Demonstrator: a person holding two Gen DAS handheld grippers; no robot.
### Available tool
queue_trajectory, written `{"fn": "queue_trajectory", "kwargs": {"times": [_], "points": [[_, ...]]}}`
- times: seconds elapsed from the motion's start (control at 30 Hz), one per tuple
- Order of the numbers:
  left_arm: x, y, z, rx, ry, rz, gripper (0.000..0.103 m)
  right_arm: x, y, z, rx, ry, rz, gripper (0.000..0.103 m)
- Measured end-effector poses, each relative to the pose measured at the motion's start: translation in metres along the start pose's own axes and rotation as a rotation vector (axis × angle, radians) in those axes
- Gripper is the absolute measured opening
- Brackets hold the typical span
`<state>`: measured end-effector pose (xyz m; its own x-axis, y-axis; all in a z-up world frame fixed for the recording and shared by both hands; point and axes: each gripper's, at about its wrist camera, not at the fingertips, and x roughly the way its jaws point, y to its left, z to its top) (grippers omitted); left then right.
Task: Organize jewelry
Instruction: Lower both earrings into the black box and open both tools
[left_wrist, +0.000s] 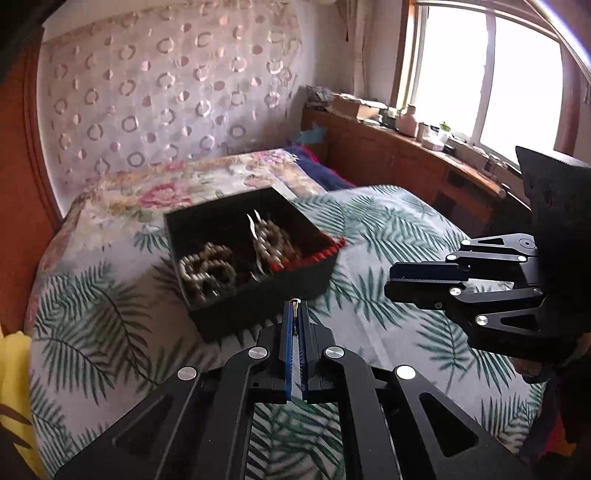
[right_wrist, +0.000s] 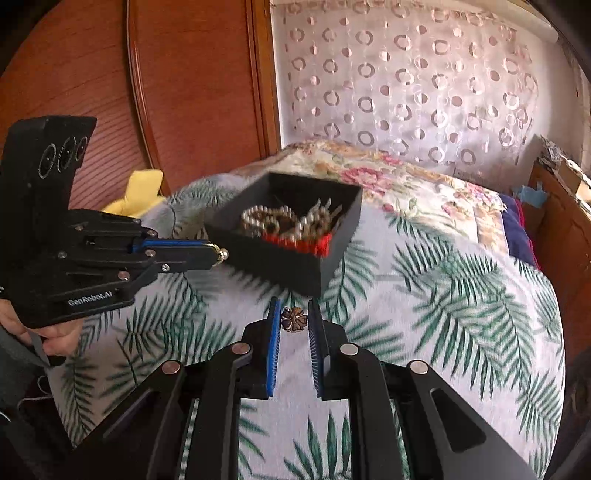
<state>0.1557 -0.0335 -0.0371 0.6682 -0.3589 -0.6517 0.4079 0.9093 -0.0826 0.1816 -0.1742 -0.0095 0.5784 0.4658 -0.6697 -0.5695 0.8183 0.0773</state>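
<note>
Flower-shaped pendant (right_wrist: 294, 319), dark brown petals with a light rim, sits low centre in the right wrist view, between the blue pads of the right gripper (right_wrist: 294, 314). Jaws part-closed around it; pads look to bear on its edges, so read as grasped, though contact on the right side is not fully clear. It hangs above the palm-leaf bedcover (right_wrist: 461, 295), not resting on it.

Left gripper (left_wrist: 294, 308) clenched tight, pads together, a small silver metal piece (left_wrist: 294, 303) pinched at the tips. From the right wrist view the same piece shows as a bright bead-like end (right_wrist: 222, 253) poking out at centre left. Whether a fine chain joins it to the pendant: cannot tell.

Black jewelry box (left_wrist: 258, 302), open, lies mid-frame on the bedcover just beyond both tips. Inside: pale beaded strands (left_wrist: 207, 267) at left, a silver-toned tangle at centre, red beads (left_wrist: 325, 253) along the right edge. Floral quilt (left_wrist: 166, 192) behind, patterned curtain above, wooden headboard at far left.

Step in hand, as I judge it: both pieces lifted, carry toward the box under way, nothing placed yet.

Next move calls for bringing each tip over the box rim, above a free patch, and opening gently. Risk: small pieces snagging the tangle or slipping onto the busy print.
</note>
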Motion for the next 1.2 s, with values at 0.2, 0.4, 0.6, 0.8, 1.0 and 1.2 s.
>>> {"fn": "queue_trajectory", "kwargs": {"times": [0.2, 0.4, 0.6, 0.8, 1.0, 1.2], "points": [[0.009, 0.02, 0.017, -0.031, -0.011, 0.027, 0.002, 0.015, -0.007, 0.031, -0.004, -0.029, 0.015, 0.017], [0.016, 0.031, 0.027, -0.044, -0.022, 0.06, 0.002, 0.034, -0.013, 0.052, -0.011, -0.031, 0.027, 0.017], [0.026, 0.042, 0.032, -0.056, -0.017, 0.08, 0.002, 0.053, -0.018, 0.061, 0.006, -0.019, 0.038, 0.017], [0.031, 0.05, 0.033, -0.069, -0.015, 0.087, 0.002, 0.067, -0.02, 0.065, 0.013, -0.006, 0.04, 0.017], [0.027, 0.053, 0.033, -0.087, -0.028, 0.102, 0.027, 0.074, -0.017, 0.068, 0.007, -0.012, 0.03, 0.018], [0.013, 0.057, 0.034, -0.103, -0.061, 0.131, 0.045, 0.069, -0.019, 0.069, 0.018, -0.031, 0.013, 0.024]]}}
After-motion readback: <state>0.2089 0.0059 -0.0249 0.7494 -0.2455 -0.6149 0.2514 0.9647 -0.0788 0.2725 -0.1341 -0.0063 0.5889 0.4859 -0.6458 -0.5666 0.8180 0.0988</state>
